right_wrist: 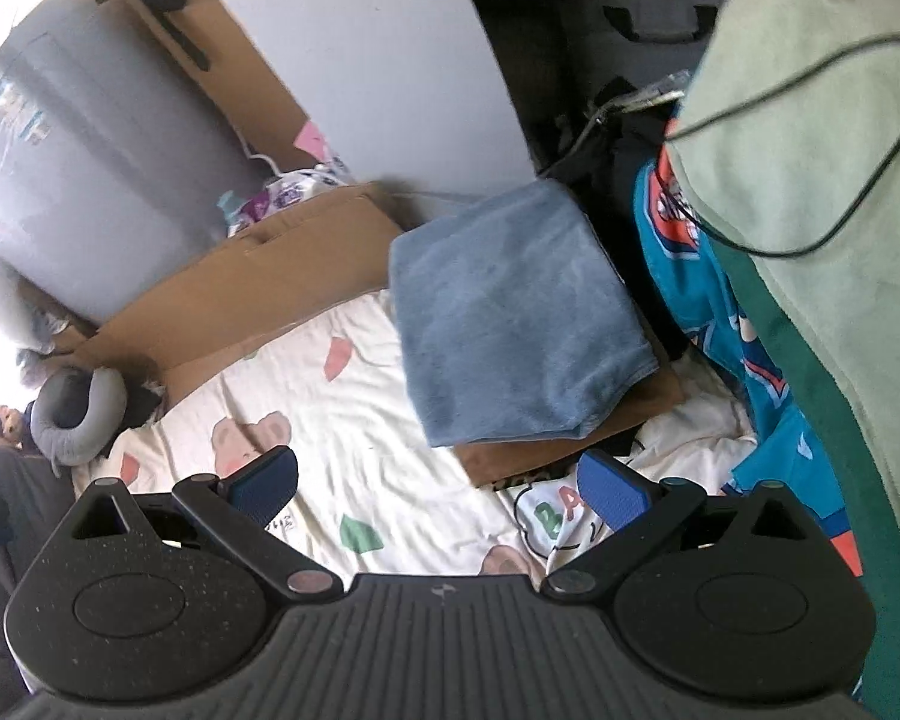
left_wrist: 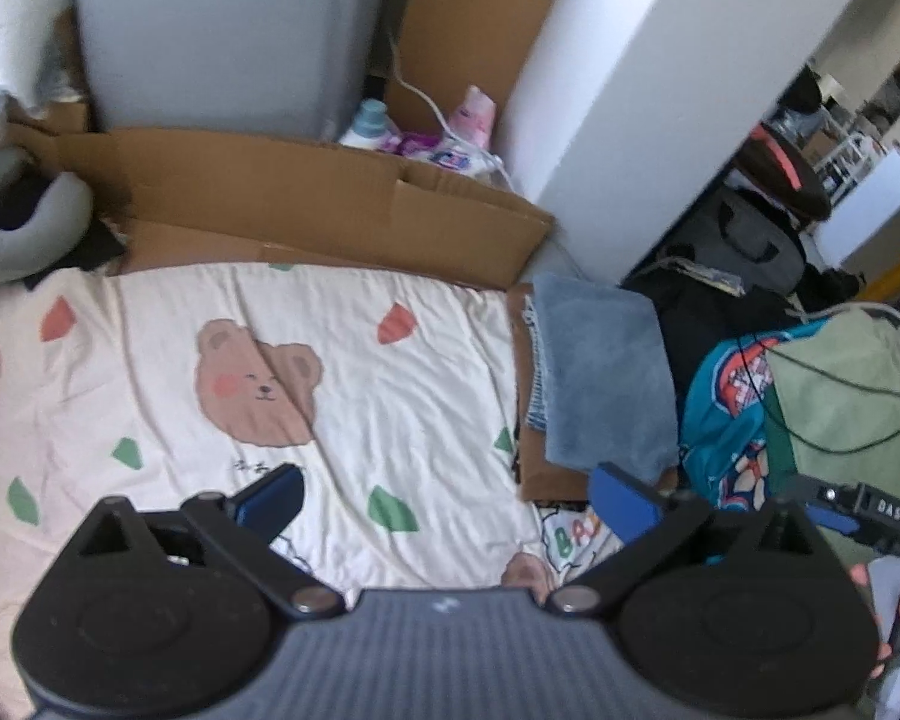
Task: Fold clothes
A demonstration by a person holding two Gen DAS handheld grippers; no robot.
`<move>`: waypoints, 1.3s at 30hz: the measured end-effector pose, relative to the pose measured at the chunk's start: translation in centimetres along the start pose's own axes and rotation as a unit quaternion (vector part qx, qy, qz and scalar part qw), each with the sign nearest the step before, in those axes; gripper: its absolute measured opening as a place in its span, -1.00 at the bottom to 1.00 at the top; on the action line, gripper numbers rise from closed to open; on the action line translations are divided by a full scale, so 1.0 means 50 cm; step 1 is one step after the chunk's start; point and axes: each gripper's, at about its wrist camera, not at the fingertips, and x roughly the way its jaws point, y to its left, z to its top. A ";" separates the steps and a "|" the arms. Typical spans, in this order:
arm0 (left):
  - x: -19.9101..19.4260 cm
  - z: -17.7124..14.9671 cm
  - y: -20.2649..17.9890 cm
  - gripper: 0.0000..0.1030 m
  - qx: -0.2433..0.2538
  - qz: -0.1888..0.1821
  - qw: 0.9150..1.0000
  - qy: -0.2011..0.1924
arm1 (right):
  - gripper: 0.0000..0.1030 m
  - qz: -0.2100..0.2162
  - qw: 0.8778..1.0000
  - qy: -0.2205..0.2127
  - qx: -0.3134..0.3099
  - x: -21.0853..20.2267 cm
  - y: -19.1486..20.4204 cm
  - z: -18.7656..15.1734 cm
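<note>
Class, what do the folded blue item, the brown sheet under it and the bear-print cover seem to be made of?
Folded blue item: looks like plush fleece or microfibre; soft, matte nap.
Brown sheet: corrugated cardboard; stiff, flat, dull brown.
Bear-print cover: probably thin woven cotton; fine creases, matte print.

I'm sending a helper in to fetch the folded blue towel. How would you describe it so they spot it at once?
Find the cream bedsheet printed with bears. At its far corner a flat piece of cardboard lies on it, and the folded blue towel sits on that. It is the only plain, neatly squared, plush grey-blue piece; the teal patterned garment beside it is crumpled.
</note>
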 end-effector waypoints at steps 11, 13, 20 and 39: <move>-0.165 -0.025 0.086 0.99 -0.014 0.050 0.998 -0.034 | 0.99 0.020 0.997 -0.001 -0.076 -0.107 0.182 -0.024; -0.194 -0.031 0.106 0.99 -0.021 0.055 0.998 -0.038 | 0.99 0.020 0.996 -0.004 -0.084 -0.121 0.211 -0.030; -0.296 -0.055 0.169 0.99 -0.053 0.080 0.993 -0.062 | 0.99 0.044 0.993 -0.026 -0.111 -0.205 0.310 -0.029; -0.386 -0.170 0.268 0.99 -0.083 0.123 0.986 -0.079 | 0.99 0.081 0.975 -0.004 -0.208 -0.202 0.485 -0.134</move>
